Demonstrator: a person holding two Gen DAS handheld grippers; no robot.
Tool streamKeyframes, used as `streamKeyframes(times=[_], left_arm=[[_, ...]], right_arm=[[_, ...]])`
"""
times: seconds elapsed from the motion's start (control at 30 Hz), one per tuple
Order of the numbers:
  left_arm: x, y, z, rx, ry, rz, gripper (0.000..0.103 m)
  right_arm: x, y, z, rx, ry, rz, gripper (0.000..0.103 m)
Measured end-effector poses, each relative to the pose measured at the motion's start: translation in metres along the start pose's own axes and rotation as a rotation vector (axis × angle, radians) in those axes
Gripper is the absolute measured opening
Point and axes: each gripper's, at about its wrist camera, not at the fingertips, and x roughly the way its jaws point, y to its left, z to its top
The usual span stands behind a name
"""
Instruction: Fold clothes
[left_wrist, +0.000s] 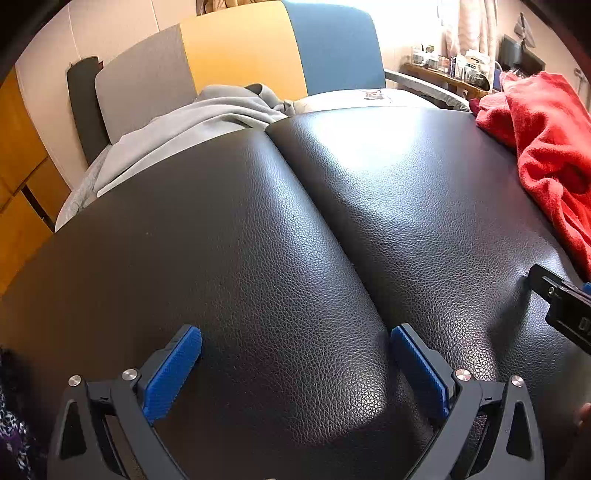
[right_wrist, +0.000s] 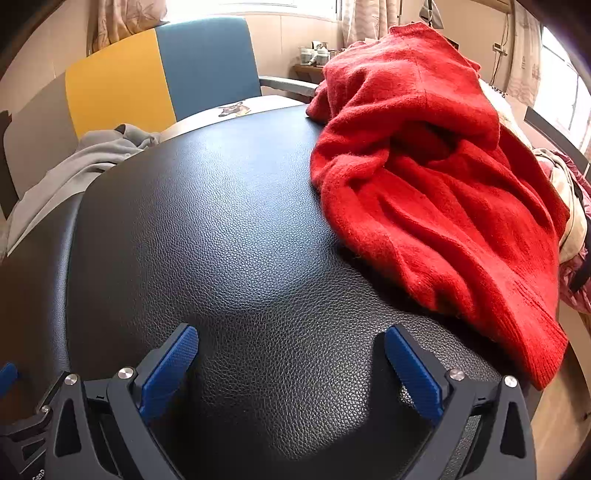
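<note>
While no cloth is yet gripped, the scene reads as follows.

Black cushions (left_wrist: 258, 240): two pebbled leather-look pads meet at a seam that runs from the near edge away toward the left-hand back; they carry the clothes.

Red sweater (right_wrist: 424, 177): a fuzzy knit, crumpled in thick folds, lying on the right side of the cushion surface. Its long axis runs from the far right edge toward the near right, where a ribbed hem hangs over the cushion's edge. In the left wrist view it shows at the right rim (left_wrist: 546, 155).

Grey garment (left_wrist: 184, 125): smooth, pale, bunched at the far left beside the cushions and against a grey, yellow and blue chair back (left_wrist: 240, 55); which way it points cannot be told.

Left gripper (left_wrist: 295, 343): spread wide, blue pads (left_wrist: 173, 373) well apart, nothing between them, poised over the near end of the seam.

Right gripper (right_wrist: 290, 343): spread wide too, holding nothing, over bare cushion; the sweater's hem lies near its right finger, apart from it.
</note>
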Motion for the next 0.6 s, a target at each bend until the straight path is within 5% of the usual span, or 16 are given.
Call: streamKeyframes(times=[0.13,0.3,0.6], left_arm=[[0.005,0.027,0.012,-0.021,-0.001,-0.006,0.103],[0.021,0.008,0.037,-0.021,0.012,-0.006,0.103],[0.012,0.014,0.03,-0.014,0.009,-0.01,0.103]], right_arm=[[0.001,0.001,0.003,0.0,0.001,-0.001,0.103],[0.003,0.004,0.007,0.001,0.001,0.0,0.103],[0.003,0.006,0.006,0.0,0.001,-0.009,0.103]])
